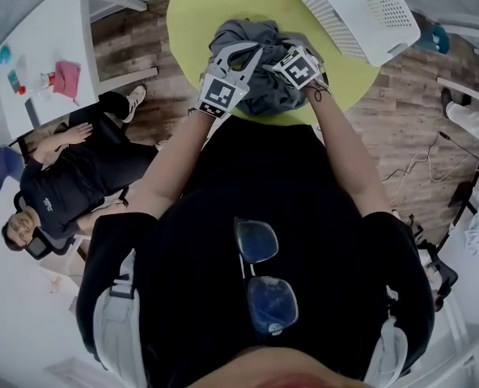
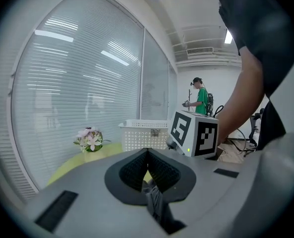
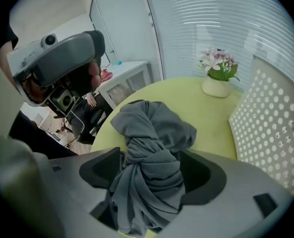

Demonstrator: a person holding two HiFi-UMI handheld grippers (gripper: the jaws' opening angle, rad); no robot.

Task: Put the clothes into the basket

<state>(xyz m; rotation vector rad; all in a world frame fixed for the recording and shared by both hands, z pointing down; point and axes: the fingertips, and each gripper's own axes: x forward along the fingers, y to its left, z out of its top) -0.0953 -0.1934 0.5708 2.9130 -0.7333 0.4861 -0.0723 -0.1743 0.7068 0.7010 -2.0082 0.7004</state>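
The grey garment (image 1: 260, 32) lies knotted in a bundle on the green counter (image 1: 192, 14), close to its 6 o'clock edge. The white basket (image 1: 361, 14) stands at about 1 o'clock from it. The left gripper (image 2: 148, 155) has its fingers pressed together on a small fold of the cloth. The right gripper (image 3: 152, 168) has its fingers spread, with the bundle between them but, I think, not squeezed. The risk is that this one thin pinch slips in a lift, or that the bundle unrolls and slides over the near edge to the floor (image 1: 134, 51). Only the left gripper view shows the pinch, only the head view shows the near edge, and only the right gripper view shows the knot.
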